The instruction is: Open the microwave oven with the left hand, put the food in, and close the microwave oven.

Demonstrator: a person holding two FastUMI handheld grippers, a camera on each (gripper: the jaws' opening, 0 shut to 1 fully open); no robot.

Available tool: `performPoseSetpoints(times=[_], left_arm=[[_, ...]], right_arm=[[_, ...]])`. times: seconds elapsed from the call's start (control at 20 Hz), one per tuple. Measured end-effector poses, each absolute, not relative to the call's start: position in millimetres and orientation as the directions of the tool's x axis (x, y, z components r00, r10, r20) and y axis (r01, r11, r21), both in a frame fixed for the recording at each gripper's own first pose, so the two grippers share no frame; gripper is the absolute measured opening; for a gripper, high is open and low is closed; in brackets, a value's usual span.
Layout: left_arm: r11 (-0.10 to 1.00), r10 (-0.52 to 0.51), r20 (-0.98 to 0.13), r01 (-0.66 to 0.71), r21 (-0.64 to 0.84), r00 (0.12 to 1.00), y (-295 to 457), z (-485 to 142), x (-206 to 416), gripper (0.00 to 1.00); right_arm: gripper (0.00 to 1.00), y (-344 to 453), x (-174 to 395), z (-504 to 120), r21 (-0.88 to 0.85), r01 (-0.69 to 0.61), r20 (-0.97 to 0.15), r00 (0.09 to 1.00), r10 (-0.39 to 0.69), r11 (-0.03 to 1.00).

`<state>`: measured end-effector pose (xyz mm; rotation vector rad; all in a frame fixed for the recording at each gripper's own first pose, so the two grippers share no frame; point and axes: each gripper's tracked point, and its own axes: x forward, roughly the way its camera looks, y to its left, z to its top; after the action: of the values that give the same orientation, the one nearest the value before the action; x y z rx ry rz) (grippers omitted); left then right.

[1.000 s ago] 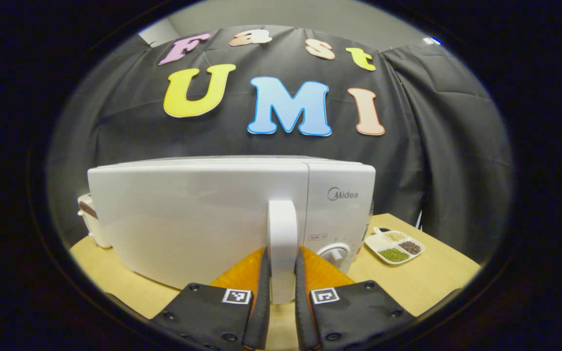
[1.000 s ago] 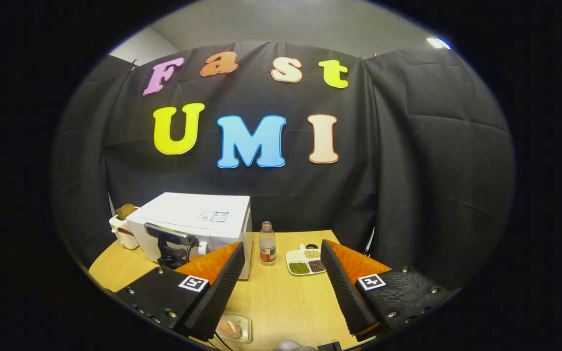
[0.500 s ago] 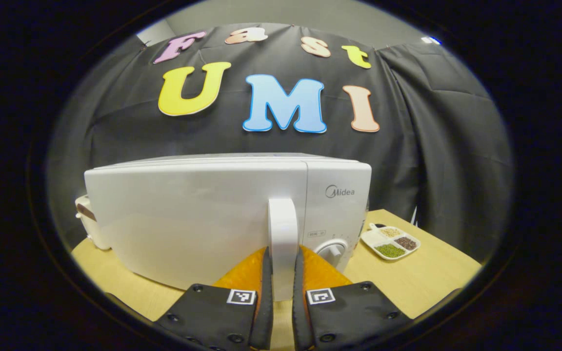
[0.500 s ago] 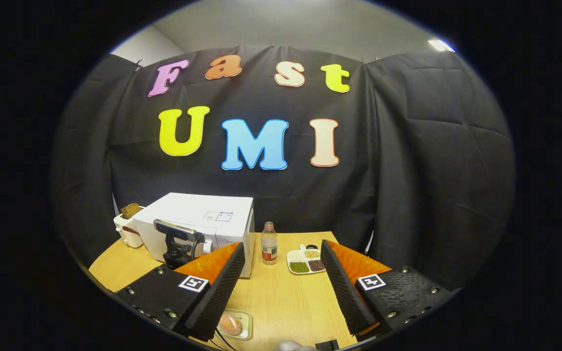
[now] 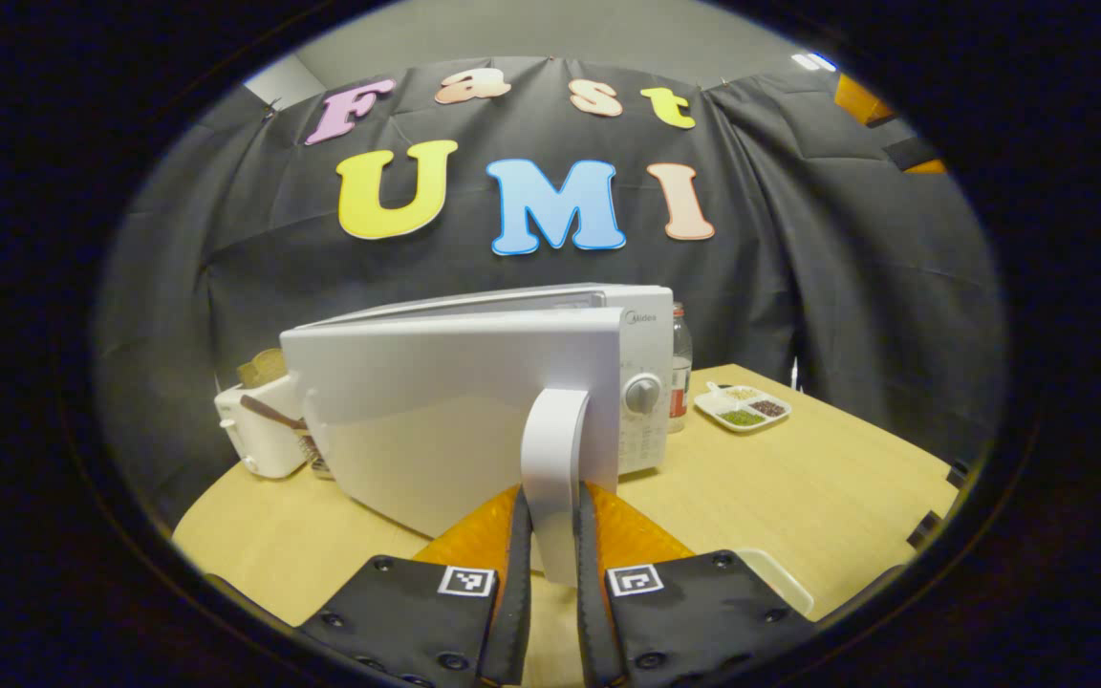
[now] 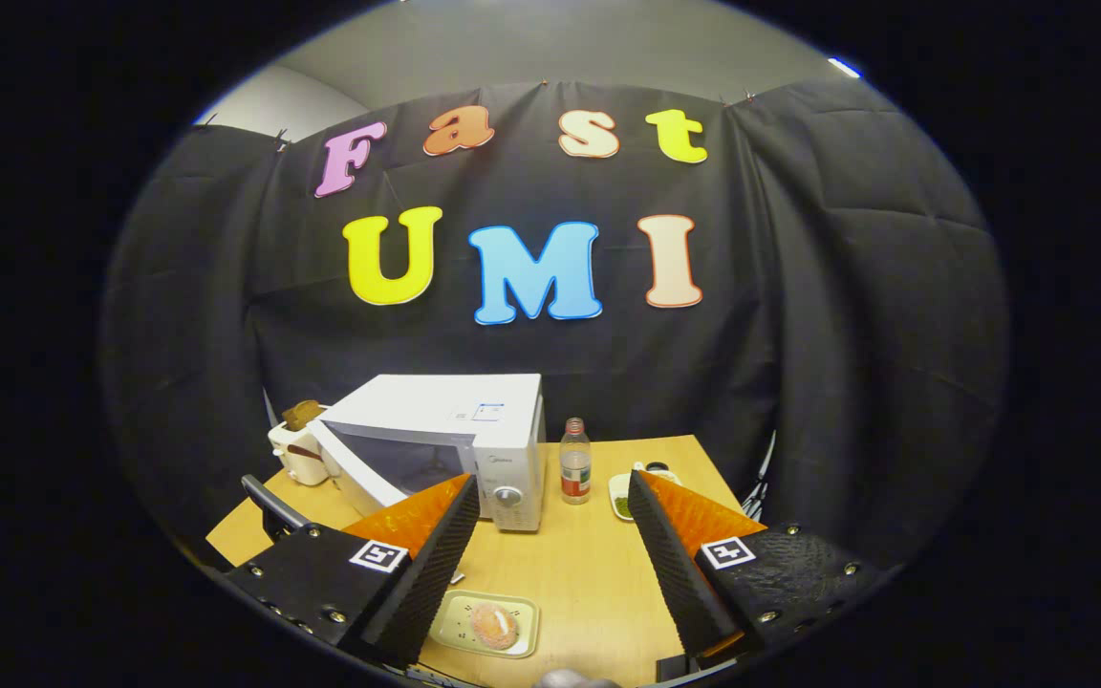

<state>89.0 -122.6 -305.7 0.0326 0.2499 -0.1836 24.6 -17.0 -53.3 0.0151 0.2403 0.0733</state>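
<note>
While the left gripper (image 5: 550,564) is clamped on the upright door handle (image 5: 555,459) of the microwave (image 6: 474,449) w/ the door partly swung out, the food (image 6: 494,623) on its tray (image 6: 445,626) sits at the table's (image 6: 589,573) front edge, just below the right gripper (image 6: 550,564), jaws wide open & empty, so that hand's nearer.

On the wooden table (image 6: 589,573): 1 white microwave oven (image 6: 474,430), 1 white toaster (image 6: 297,454), 1 clear bottle (image 6: 573,462), 1 divided dish (image 5: 743,407) with 3 compartments of beans, 1 small tray (image 6: 484,622) carrying 1 piece of food (image 6: 494,623)
</note>
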Motion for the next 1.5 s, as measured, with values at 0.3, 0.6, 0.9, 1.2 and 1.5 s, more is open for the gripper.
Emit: performPoseSetpoints(times=[0.3, 0.6, 0.9, 1.2, 1.5], left_arm=[[0.998, -0.026, -0.324, 0.044, 0.049, 0.946, -40, -316, 24, 0.36], [0.998, 0.017, -0.353, 0.004, 0.057, 0.936, 28, -320, 0, 0.52], [0.995, 0.075, -0.297, -0.050, 0.091, 0.952, 90, -301, -23, 0.97], [0.986, 0.145, -0.293, -0.114, 0.122, 0.945, 130, -289, -49, 0.97], [0.973, 0.215, -0.245, -0.185, 0.140, 0.945, 159, -252, -70, 0.97]], right_arm=[[0.96, 25, 22, -56, 0.049, -0.162, -0.220, 0.961, 0.169, 0.986], [0.96, 61, 13, -75, 0.045, -0.222, -0.237, 0.945, 0.226, 0.974], [0.94, 94, 11, -94, 0.041, -0.272, -0.259, 0.926, 0.273, 0.961], [0.96, 109, 9, -106, 0.030, -0.312, -0.272, 0.912, 0.308, 0.950], [0.96, 100, 16, -148, -0.006, -0.309, -0.307, 0.905, 0.293, 0.951]])
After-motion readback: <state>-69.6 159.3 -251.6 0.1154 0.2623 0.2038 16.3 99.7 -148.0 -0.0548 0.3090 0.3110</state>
